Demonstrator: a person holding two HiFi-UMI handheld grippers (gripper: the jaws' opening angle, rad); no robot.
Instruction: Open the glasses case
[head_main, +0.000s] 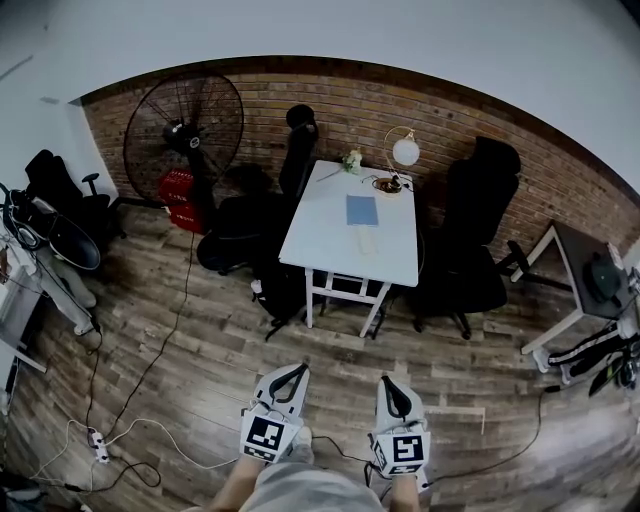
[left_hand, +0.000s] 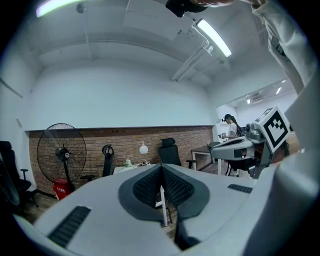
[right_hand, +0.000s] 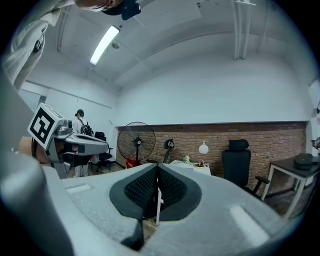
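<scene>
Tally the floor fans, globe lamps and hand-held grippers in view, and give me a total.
Floor fan: 1
Globe lamp: 1
Hand-held grippers: 2, the left hand-held gripper and the right hand-held gripper
Total: 4

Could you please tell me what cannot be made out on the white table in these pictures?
Head view: blue flat thing and pale oblong thing on the white table are too small to identify.
Left gripper view: the left gripper hides much of the tabletop.
Right gripper view: the right gripper does likewise.
</scene>
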